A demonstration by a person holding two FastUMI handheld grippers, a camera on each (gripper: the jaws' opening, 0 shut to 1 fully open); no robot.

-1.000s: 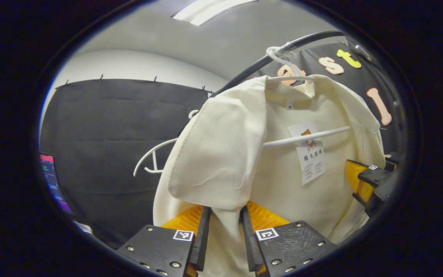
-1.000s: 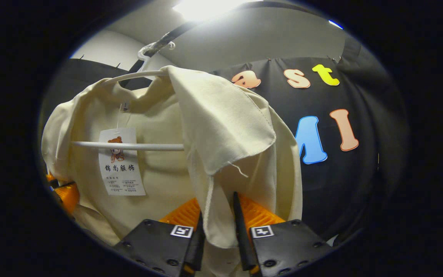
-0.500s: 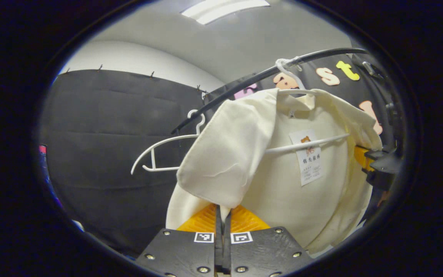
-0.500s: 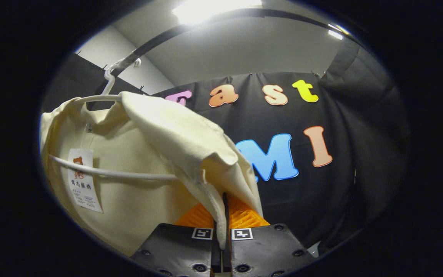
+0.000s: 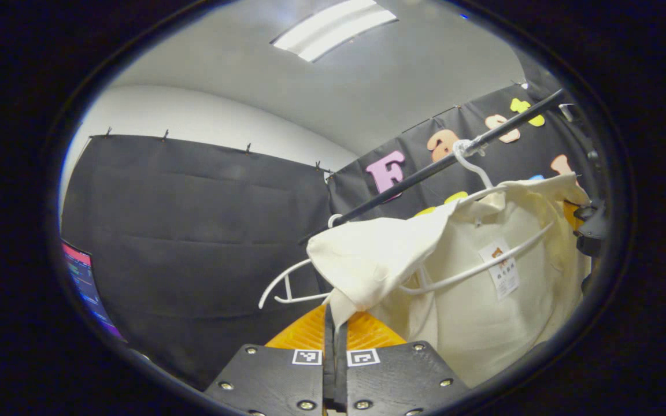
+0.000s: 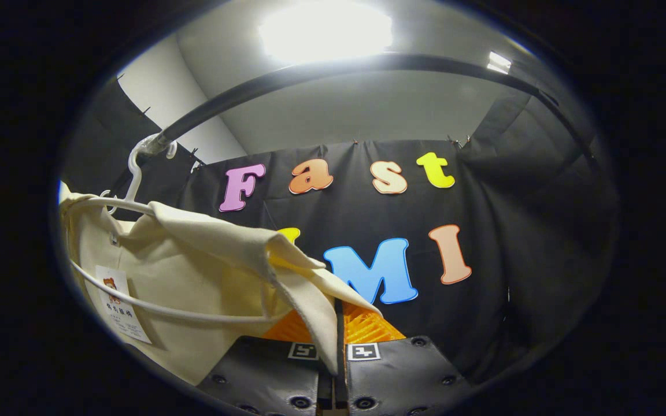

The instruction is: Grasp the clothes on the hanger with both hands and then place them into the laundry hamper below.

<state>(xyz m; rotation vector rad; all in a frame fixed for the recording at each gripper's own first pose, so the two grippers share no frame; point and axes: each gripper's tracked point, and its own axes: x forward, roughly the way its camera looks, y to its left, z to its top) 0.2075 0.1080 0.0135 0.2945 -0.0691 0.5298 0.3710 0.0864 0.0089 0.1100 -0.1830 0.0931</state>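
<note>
A cream shirt (image 5: 483, 323) hangs on a white hanger (image 5: 472, 268) hooked over a black rail (image 5: 414, 179). In the left gripper view my left gripper (image 5: 336, 329) is shut on the shirt's near sleeve, which stretches out toward it. My right gripper (image 5: 586, 225) shows at the shirt's far edge. In the right gripper view the shirt (image 6: 194, 277) hangs at the left on the hanger (image 6: 182, 312), and my right gripper (image 6: 337, 329) is shut on the other sleeve, pulled taut sideways. A paper tag (image 6: 116, 300) dangles inside the shirt.
A second, bare white hanger (image 5: 287, 287) hangs on the same rail just left of the shirt. A lit screen (image 5: 81, 277) stands at the far left. The rail (image 6: 310, 75) arcs overhead in the right gripper view.
Both grippers went from open around the sleeves to shut on them. They then drew apart, away from the hanger, stretching the sleeves outward.
</note>
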